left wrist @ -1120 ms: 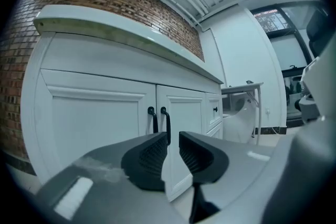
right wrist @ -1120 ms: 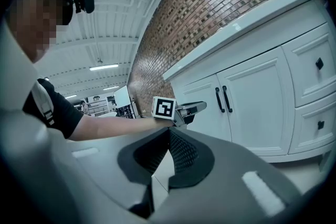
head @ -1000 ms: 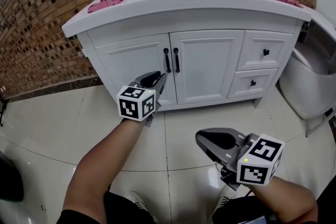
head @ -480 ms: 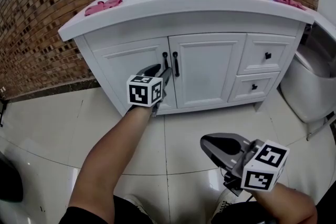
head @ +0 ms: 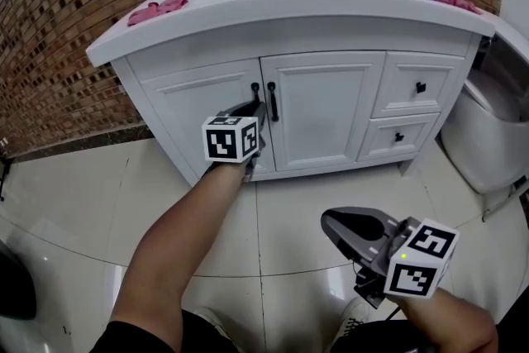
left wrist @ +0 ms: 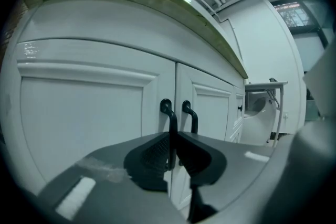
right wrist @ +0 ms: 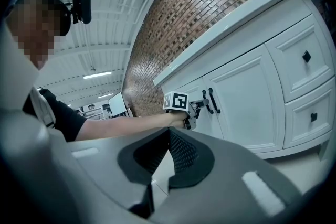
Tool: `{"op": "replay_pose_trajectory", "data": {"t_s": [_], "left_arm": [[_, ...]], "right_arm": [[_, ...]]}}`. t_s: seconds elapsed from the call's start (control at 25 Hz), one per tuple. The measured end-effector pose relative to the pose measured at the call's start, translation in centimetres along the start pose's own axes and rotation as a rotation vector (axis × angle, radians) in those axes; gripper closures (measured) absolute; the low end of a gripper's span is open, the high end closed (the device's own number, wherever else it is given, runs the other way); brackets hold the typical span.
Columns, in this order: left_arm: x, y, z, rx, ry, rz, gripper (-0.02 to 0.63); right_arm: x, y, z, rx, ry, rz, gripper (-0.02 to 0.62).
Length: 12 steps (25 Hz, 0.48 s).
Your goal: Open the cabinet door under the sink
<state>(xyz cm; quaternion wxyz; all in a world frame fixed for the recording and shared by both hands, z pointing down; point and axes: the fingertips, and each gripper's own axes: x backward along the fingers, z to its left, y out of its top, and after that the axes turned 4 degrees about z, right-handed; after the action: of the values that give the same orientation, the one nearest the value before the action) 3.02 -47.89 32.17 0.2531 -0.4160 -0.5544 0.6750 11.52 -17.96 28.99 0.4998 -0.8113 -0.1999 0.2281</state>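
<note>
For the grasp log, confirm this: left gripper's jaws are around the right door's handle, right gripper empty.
Wrong door: the left gripper view shows the left gripper closing its jaws on the left door's handle. The right gripper is empty.

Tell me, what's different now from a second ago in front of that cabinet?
The left gripper reached forward to the handle of the left cabinet door, and its jaws are closing on that handle. The right gripper stayed low and shut; the door is still closed.
</note>
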Motion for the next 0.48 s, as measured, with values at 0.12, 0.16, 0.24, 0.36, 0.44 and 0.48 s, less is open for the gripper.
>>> {"op": "replay_pose_trajectory", "data": {"t_s": [0.12,0.16,0.24,0.36,0.44,0.48], "left_arm": [[0.3,-0.3,-0.3,-0.010,-0.020,0.018,0.561],[0.5,-0.4,-0.4,-0.014,-0.026,0.019,0.561],[1.1,-0.5,-0.7,-0.018,-0.035,0.019,0.563],[2.4,-0.9,-1.0,-0.019,-0.046,0.027,0.563],[3.4,-1.2,-1.5,-0.028,-0.064,0.032,0.563],[3.9,-1.4,-1.8,-0.034,-0.073,0.035,0.563]], "right_arm": [[0.0,0.0,0.1,0.001,0.003,0.000,0.590],[0.0,0.0,0.2,0.004,0.004,0.001,0.590],[-0.1,0.0,0.4,0.007,0.008,0.005,0.591],[-0.3,0.0,1.0,0.015,0.013,0.012,0.591],[-0.3,0.2,1.4,0.022,0.013,0.009,0.589],[-0.4,0.2,1.6,0.027,0.013,0.008,0.591]]}}
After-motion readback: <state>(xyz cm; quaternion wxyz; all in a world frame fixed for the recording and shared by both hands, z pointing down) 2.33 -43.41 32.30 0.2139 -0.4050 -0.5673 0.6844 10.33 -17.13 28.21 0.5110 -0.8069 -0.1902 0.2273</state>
